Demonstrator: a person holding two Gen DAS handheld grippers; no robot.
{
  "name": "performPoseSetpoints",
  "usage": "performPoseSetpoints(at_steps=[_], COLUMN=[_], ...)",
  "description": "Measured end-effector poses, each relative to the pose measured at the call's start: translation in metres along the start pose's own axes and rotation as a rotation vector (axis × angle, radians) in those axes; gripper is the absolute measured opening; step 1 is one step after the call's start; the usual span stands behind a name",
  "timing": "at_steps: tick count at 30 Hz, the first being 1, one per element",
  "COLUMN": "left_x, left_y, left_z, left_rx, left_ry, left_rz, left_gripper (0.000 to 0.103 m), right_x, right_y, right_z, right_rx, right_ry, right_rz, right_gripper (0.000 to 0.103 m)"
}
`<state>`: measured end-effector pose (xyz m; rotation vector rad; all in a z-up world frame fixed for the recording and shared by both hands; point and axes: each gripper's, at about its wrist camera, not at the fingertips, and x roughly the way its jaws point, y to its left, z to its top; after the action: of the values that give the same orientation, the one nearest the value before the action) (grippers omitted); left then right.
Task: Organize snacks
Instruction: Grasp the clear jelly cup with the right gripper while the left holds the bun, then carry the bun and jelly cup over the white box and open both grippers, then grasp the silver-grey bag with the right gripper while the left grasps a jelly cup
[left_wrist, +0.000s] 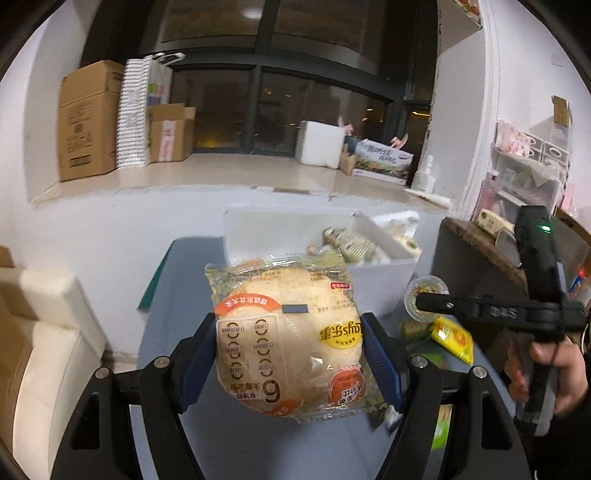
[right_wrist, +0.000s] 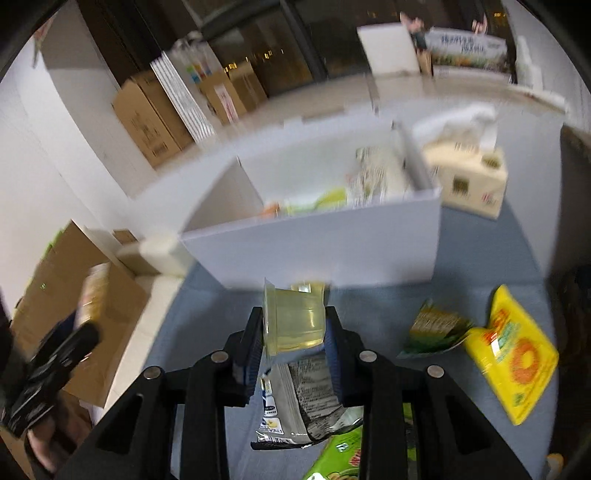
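Note:
My left gripper (left_wrist: 290, 343) is shut on a round rice cake in a clear printed wrapper (left_wrist: 288, 325), held in the air in front of the white box (left_wrist: 384, 280). My right gripper (right_wrist: 293, 325) is shut on a small clear cup of yellowish jelly (right_wrist: 295, 314), just before the white box's front wall (right_wrist: 332, 243). The box holds several wrapped snacks (right_wrist: 369, 177). In the left wrist view, the right gripper (left_wrist: 424, 301) and its cup (left_wrist: 424, 291) show at the right. In the right wrist view the left gripper (right_wrist: 86, 317) is blurred at the left edge.
On the blue table (right_wrist: 369, 306) lie a yellow packet (right_wrist: 517, 354), a green sachet (right_wrist: 432, 328), a grey-and-white bag (right_wrist: 306, 398) and a green bag (right_wrist: 343, 458). A tissue pack (right_wrist: 472, 181) stands right of the box. Cardboard boxes (left_wrist: 88, 122) line the window ledge.

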<state>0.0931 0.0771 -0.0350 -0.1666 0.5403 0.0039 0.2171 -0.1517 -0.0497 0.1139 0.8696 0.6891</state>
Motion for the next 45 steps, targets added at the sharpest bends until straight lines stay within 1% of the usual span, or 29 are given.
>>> performPoseSetpoints(at_steps=[1,5,8,10,12,16,18,19,20,21,22,23,27,29,31,32,35,39,42,43,45], left_x=[0.009,0.049,0.087,0.113,0.134,0.162,0.175,0.181,0.183,0.184,0.184,0.184,0.179,0.171,0.158,0.151,0.124,0.072,0.039,0.026,0.012], left_y=[-0.003,-0.006,-0.001,0.004,0.006,0.008,0.008,0.008,0.007,0.008,0.009,0.010,0.014,0.015,0.014,0.013,0.008,0.000,-0.002,-0.003,-0.004], left_z=[0.010,0.051,0.080,0.098,0.112,0.124,0.124,0.122,0.119,0.117,0.113,0.110,0.103,0.100,0.098,0.096,0.086,0.063,0.045,0.035,0.022], left_rx=[0.009,0.030,0.034,0.030,0.046,0.068,0.081,0.094,0.103,0.108,0.112,0.110,0.089,0.078,0.067,0.066,0.073,0.084,0.069,0.063,0.063], left_ry=[-0.002,0.005,0.032,0.064,0.079,0.103,0.133,0.155,0.160,0.152,0.155,0.165,0.177,0.163,0.147,0.141,0.122,0.078,0.060,0.053,0.050], left_rz=[-0.012,-0.010,-0.010,0.002,0.027,0.044,0.059,0.078,0.090,0.095,0.093,0.085,0.074,0.076,0.065,0.061,0.049,0.014,0.000,0.004,0.010], left_gripper=[0.079,0.079,0.079,0.079,0.079,0.079,0.081,0.092,0.103,0.103,0.103,0.103,0.103,0.103,0.103,0.103,0.103,0.103,0.103,0.103,0.103], right_x=[-0.002,-0.006,0.013,0.028,0.046,0.078,0.093,0.100,0.103,0.105,0.103,0.099,0.094,0.088,0.078,0.070,0.047,0.006,-0.019,-0.028,-0.042], right_y=[-0.002,0.002,0.000,-0.007,-0.014,-0.024,-0.028,-0.029,-0.031,-0.032,-0.033,-0.034,-0.032,-0.028,-0.022,-0.017,-0.003,0.014,0.024,0.026,0.029], right_z=[0.008,0.043,0.074,0.092,0.112,0.136,0.145,0.149,0.152,0.154,0.155,0.155,0.153,0.149,0.142,0.136,0.122,0.088,0.056,0.043,0.019], right_rx=[-0.004,-0.014,0.001,0.023,0.029,0.049,0.060,0.068,0.072,0.077,0.086,0.094,0.088,0.074,0.050,0.032,-0.016,-0.071,-0.120,-0.131,-0.144], right_ry=[-0.012,-0.045,-0.035,-0.017,0.000,0.028,0.052,0.062,0.070,0.069,0.045,0.014,0.005,0.002,-0.014,-0.031,-0.073,-0.138,-0.149,-0.157,-0.173], right_rz=[0.001,0.009,0.027,0.013,-0.006,-0.029,-0.033,-0.041,-0.053,-0.070,-0.073,-0.057,-0.047,-0.054,-0.035,-0.022,-0.028,0.001,0.024,0.023,0.031], right_gripper=[0.034,0.034,0.034,0.034,0.034,0.034,0.034,0.036,0.041,0.065,0.091,0.096,0.096,0.096,0.103,0.103,0.103,0.103,0.103,0.103,0.103])
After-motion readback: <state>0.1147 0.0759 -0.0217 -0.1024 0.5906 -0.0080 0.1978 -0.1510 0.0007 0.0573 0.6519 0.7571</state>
